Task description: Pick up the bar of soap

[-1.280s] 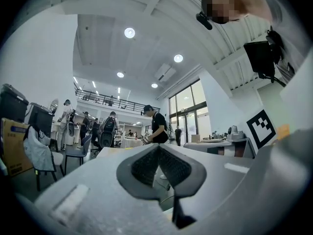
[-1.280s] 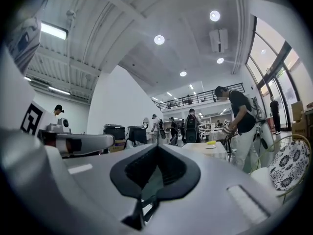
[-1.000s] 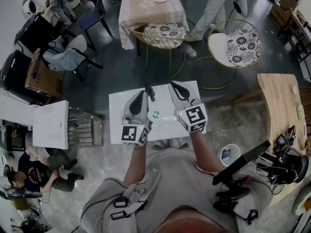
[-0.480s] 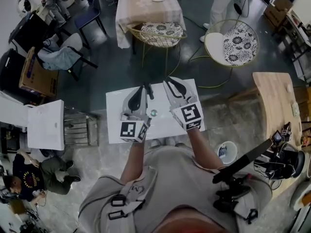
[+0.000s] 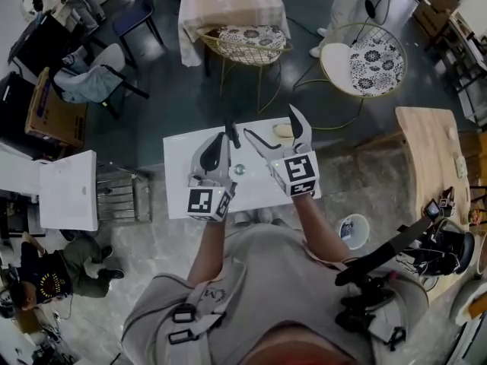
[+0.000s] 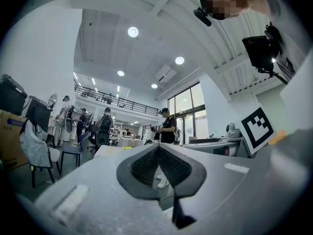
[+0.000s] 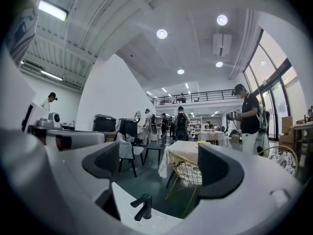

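A pale oval bar of soap (image 5: 283,131) lies near the far right corner of the white washbasin top (image 5: 183,196). My right gripper (image 5: 276,129) hovers over that corner. Its jaws have just been opening and now stand wide open. From above the soap shows in the gap between them, untouched. In the right gripper view the right gripper (image 7: 164,168) has nothing between its pads, and the soap is hidden there. My left gripper (image 5: 221,138) is shut and empty beside the black faucet (image 5: 232,134); in the left gripper view the left gripper (image 6: 159,166) has its pads together.
A drain (image 5: 240,169) sits mid-basin, and the faucet (image 7: 142,205) stands at the basin's far edge. Beyond are a wire chair with a patterned cushion (image 5: 247,40), a cloth-covered table (image 5: 224,2) and a round chair (image 5: 364,59). A wooden counter (image 5: 430,166) stands right and a white cabinet (image 5: 68,192) left.
The right gripper's jaws have gone from shut to wide open, and the soap now shows between them. The left gripper has stayed put and shut.
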